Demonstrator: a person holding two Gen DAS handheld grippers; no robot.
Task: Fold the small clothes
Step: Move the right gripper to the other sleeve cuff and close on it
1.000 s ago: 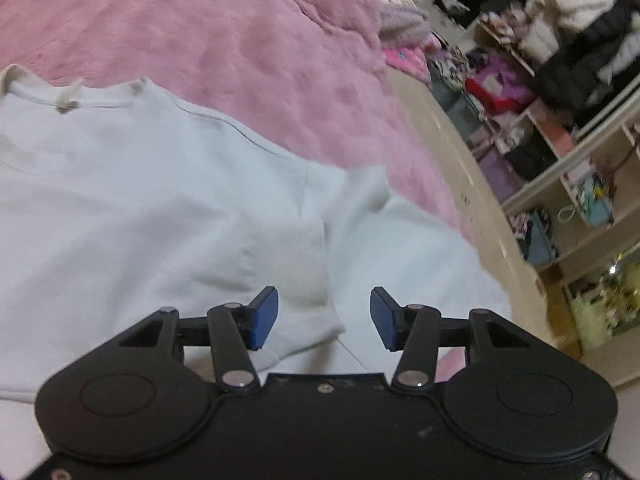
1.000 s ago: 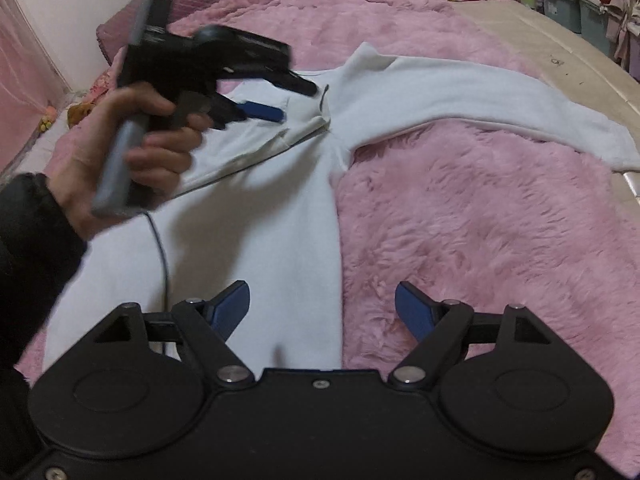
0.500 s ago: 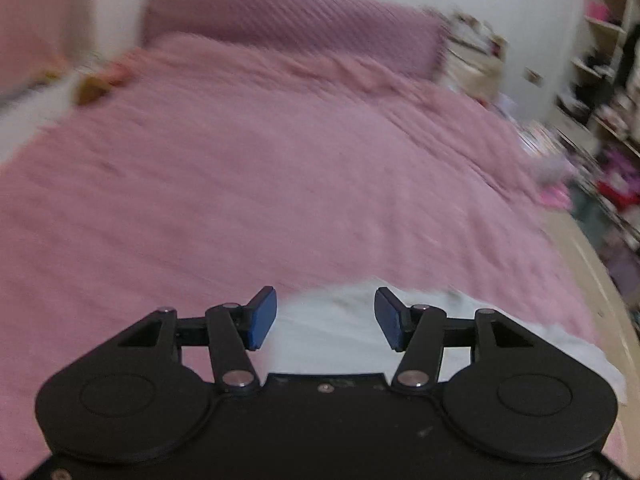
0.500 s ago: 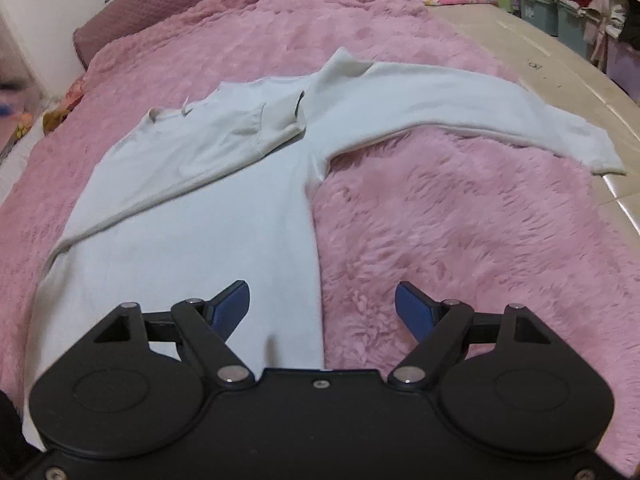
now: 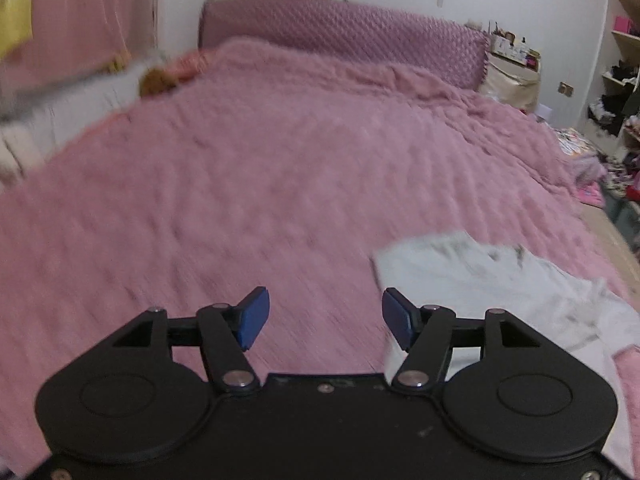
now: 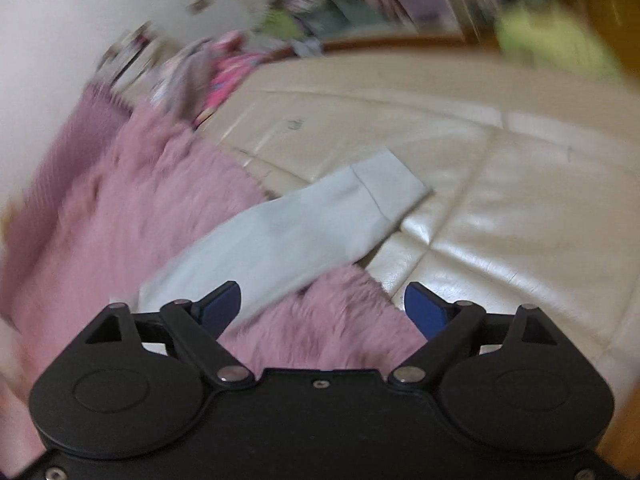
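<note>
A pale long-sleeved top point(image 5: 500, 280) lies on the fluffy pink blanket point(image 5: 280, 184), at the lower right of the left wrist view. My left gripper point(image 5: 324, 320) hangs over bare blanket to the left of the top, its jaws opening with nothing between them. In the right wrist view one sleeve point(image 6: 304, 232) of the top stretches off the pink blanket point(image 6: 152, 208) onto the cream mattress point(image 6: 500, 208), cuff at the far end. My right gripper point(image 6: 322, 312) hovers just short of the sleeve, its jaws opening and empty.
A purple quilted headboard point(image 5: 344, 40) closes the far end of the bed. Shelves of clothes point(image 5: 616, 92) stand to the right, with loose clothing on the floor below. A blurred heap of colourful clothes point(image 6: 224, 68) lies beyond the mattress.
My left gripper has swung off the top and leftward over bare blanket, opening wider. My right gripper has swung right and rolled, from the top's body to its outstretched sleeve.
</note>
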